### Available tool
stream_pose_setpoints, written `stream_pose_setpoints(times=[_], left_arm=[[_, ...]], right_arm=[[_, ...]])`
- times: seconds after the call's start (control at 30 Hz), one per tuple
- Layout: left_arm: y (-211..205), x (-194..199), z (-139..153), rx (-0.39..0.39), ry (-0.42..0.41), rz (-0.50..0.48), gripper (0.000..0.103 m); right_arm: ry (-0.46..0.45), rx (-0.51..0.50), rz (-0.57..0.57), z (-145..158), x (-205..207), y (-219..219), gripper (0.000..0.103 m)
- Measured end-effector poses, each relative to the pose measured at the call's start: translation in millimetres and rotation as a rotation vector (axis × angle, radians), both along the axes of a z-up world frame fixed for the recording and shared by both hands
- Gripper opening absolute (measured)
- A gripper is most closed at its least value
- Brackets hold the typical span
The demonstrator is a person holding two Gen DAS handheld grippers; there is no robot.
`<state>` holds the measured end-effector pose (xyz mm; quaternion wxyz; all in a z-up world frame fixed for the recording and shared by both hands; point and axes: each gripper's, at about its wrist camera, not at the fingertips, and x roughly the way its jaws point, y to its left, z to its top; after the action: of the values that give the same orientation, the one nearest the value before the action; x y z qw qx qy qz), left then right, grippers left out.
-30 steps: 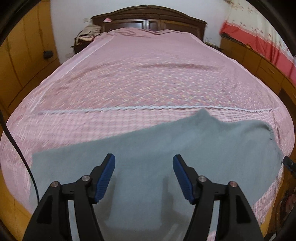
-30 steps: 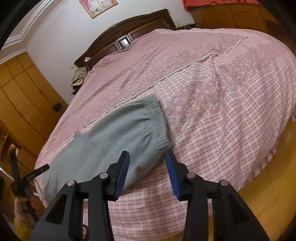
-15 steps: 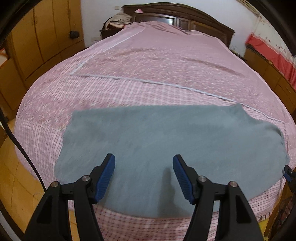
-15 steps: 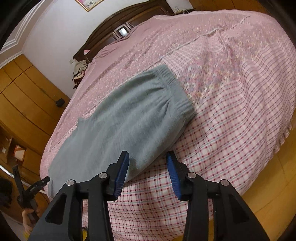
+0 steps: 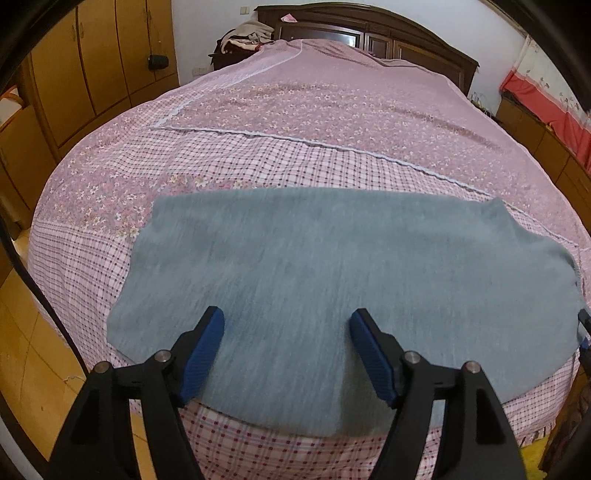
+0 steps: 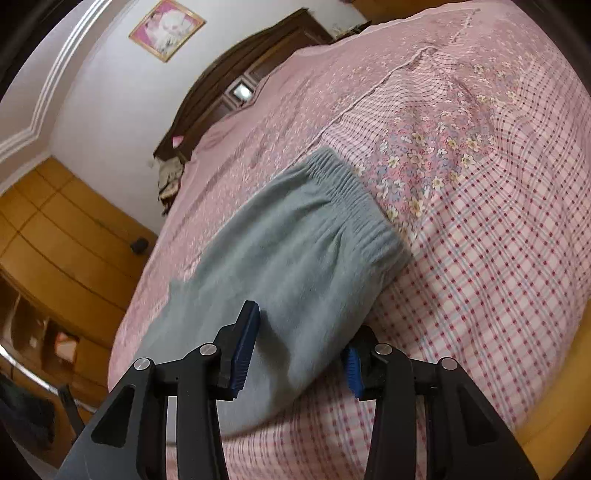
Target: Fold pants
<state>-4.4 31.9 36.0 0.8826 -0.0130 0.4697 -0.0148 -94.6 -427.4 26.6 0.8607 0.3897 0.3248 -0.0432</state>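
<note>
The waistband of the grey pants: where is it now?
In the right wrist view the elastic waistband lies on the bed's checked border, beside the flower-print strip, ahead of the right hand-held gripper.

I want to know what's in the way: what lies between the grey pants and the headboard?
Only bare pink bedspread lies between the pants and the headboard, as the left wrist view shows.
</note>
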Motion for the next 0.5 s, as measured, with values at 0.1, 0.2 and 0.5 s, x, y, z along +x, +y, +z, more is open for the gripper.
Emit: stream_pose_setpoints(times=[0.1,0.2,0.5], left_arm=[[1.4,-0.2,-0.6,-0.01,-0.003,0.001,0.076],[2.4,0.0,-0.1,-0.021,-0.001,0.002,0.076],[2.8,0.0,-2.7,-0.023,-0.006,0.01,0.079]], right_arm=[[-0.029,0.014,-0.04,3.6,-1.9,-3.9,0.023],[-0.112,-0.008,-0.067,18.9,-13.2,-8.1,0.017],[-0.038,0.059,-0.071,-2.6,6.2,-7.1,0.019]])
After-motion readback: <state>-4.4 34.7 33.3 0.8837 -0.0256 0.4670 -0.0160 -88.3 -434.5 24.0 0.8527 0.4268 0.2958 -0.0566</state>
